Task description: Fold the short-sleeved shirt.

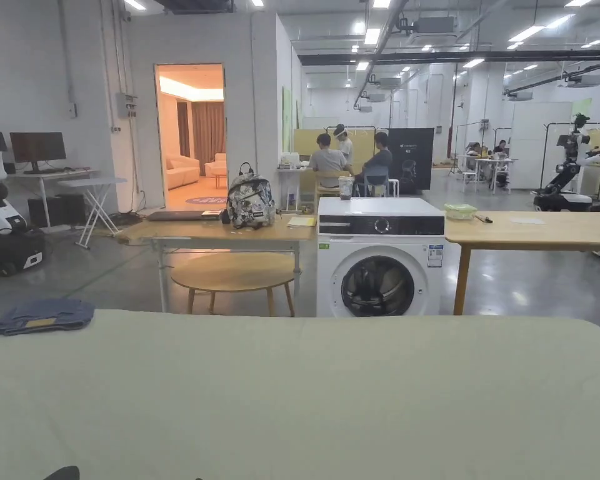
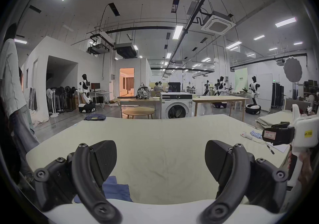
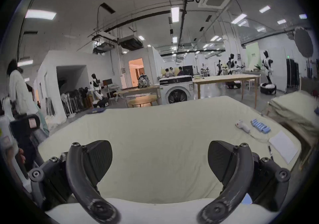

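A blue cloth (image 2: 117,191) lies rumpled at the near edge of the pale-covered table (image 1: 330,387), just under and beside the left jaw in the left gripper view. I cannot tell what garment it is. My left gripper (image 2: 160,155) hovers low over the table, open, with nothing between its jaws. My right gripper (image 3: 159,155) is likewise open and empty over bare table cover. A sliver of blue cloth (image 3: 246,199) shows behind its right jaw. A folded blue garment (image 1: 42,314) rests on the table's far left corner.
On the table's right side lie a white handheld device (image 3: 242,125), a row of blue pieces (image 3: 260,127) and a white sheet (image 3: 283,145). Beyond the far edge stand a washing machine (image 1: 380,262), wooden tables and a round table (image 1: 233,272). A person (image 2: 12,79) stands at the left.
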Available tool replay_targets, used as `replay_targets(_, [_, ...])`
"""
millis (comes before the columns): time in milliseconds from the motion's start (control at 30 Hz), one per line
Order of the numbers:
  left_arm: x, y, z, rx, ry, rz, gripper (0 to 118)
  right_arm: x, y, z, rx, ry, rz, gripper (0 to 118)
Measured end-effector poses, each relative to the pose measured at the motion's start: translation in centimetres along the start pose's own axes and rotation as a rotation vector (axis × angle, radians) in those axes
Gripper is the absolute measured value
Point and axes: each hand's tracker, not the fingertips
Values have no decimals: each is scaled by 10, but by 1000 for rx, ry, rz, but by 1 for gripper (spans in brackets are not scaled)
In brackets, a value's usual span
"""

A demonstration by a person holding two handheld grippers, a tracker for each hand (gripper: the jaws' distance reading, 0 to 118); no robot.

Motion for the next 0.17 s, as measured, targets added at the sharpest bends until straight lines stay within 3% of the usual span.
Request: replay_targets(167, [0, -5, -8, -20, 5, -6, 104, -14, -7, -6, -8, -75, 151, 112])
